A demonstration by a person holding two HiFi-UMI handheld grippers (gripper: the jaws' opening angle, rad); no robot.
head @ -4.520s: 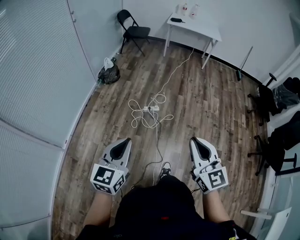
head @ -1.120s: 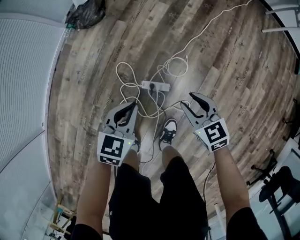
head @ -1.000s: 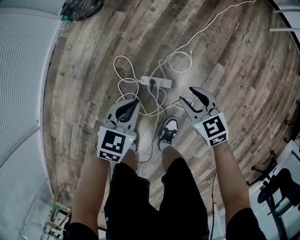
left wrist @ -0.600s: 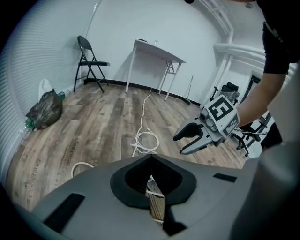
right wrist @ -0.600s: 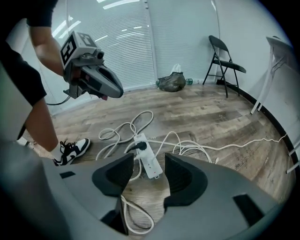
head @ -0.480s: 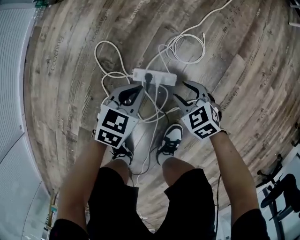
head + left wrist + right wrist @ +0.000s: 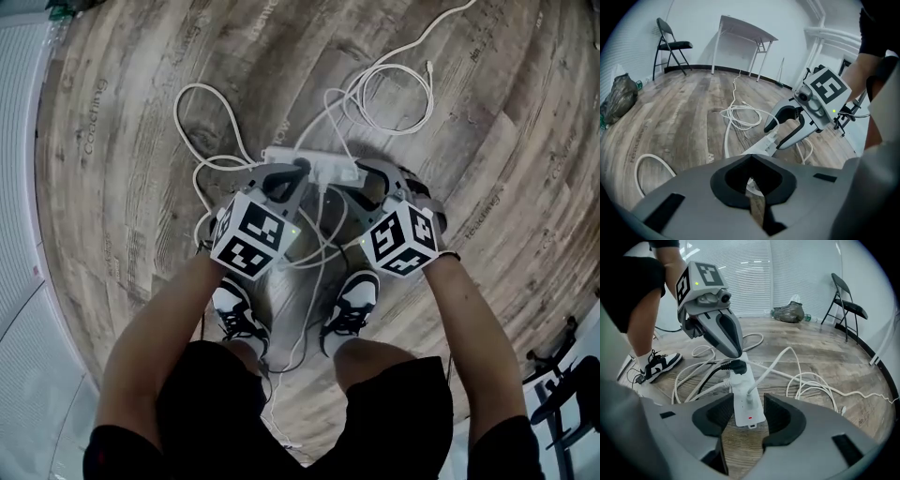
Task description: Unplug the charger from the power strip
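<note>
White power strip (image 7: 740, 380) lies untouched between right tongs (image 7: 747, 405), just opened wide; left tongs (image 7: 751, 159) closed, empty.

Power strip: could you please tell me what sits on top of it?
On the power strip sit a black plug and a white plug; the left gripper hides whatever lies beyond the black one.

Light: cool, even, diffuse, moderately bright.

Head view: one soft grey shadow pool on the floor (image 7: 122, 187), just on the near side of the power strip (image 7: 333, 169); no hard edges. Planks bow strongly around the strip (fisheye).

Right gripper view: strip sharp, its red lamp clear. Blinds (image 7: 750, 277) beyond it carry bright glare streaks near the top.

Both gripper views: black vignetted corners, nearest foreground soft.

Left gripper view: wall (image 7: 754, 18) beyond the strip nearly washed out.
</note>
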